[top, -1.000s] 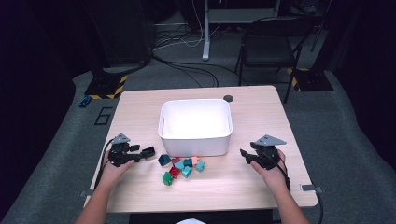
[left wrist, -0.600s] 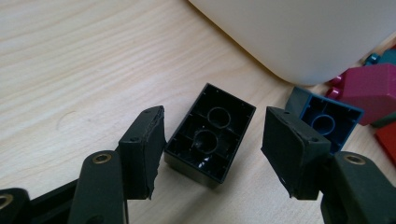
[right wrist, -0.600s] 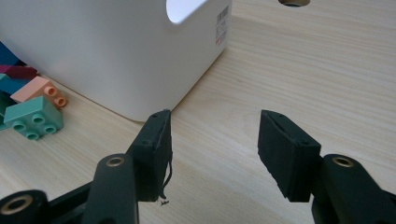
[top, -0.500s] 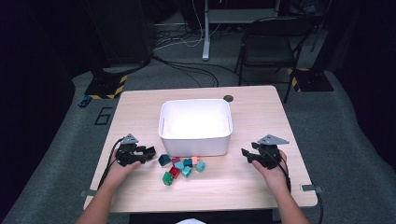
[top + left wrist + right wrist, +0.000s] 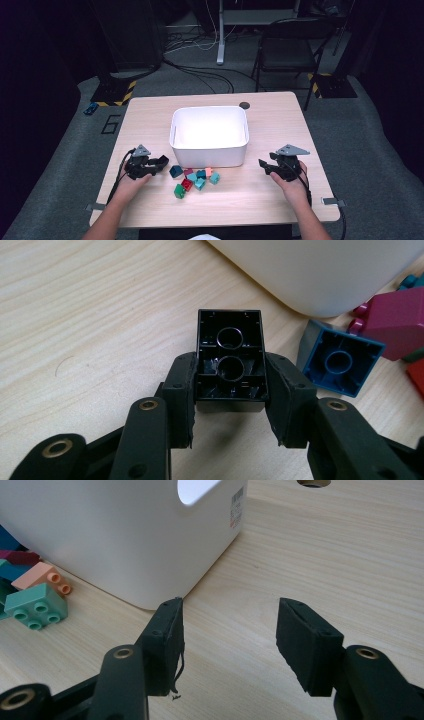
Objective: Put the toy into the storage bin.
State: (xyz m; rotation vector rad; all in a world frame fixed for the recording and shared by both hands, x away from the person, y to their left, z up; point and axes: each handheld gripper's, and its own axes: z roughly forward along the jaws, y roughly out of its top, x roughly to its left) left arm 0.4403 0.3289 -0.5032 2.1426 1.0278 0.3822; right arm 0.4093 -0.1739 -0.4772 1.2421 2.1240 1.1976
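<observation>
The black brick (image 5: 231,360) lies on the worktop (image 5: 280,200) with its hollow underside facing the left gripper view, just left of the brick pile and near the front left corner of the white bin (image 5: 209,134). The left tongs (image 5: 231,390) have just been closing and now stand around it, one pad against each long side; they appear clamped on it, with the brick resting on the wood. A blue brick (image 5: 340,360) lies just beside it, apart from the jaws, with a magenta brick (image 5: 395,322) behind that.

Step in hand, by judgement: pick-up of one brick for transfer into the bin. The next move calls for a straight lift clear of the blue brick, travel over the near bin wall, then release above the bin floor. A loose hold could let the brick tip on lifting.

The right tongs (image 5: 230,635) stand apart with nothing between them, resting by the right front corner of the bin; teal (image 5: 35,607) and peach (image 5: 42,577) bricks lie to their left.

Compared with the earlier high view, the left gripper (image 5: 145,165) sits closer to the pile and its jaws are narrower; the right gripper (image 5: 282,165) is unchanged.
</observation>
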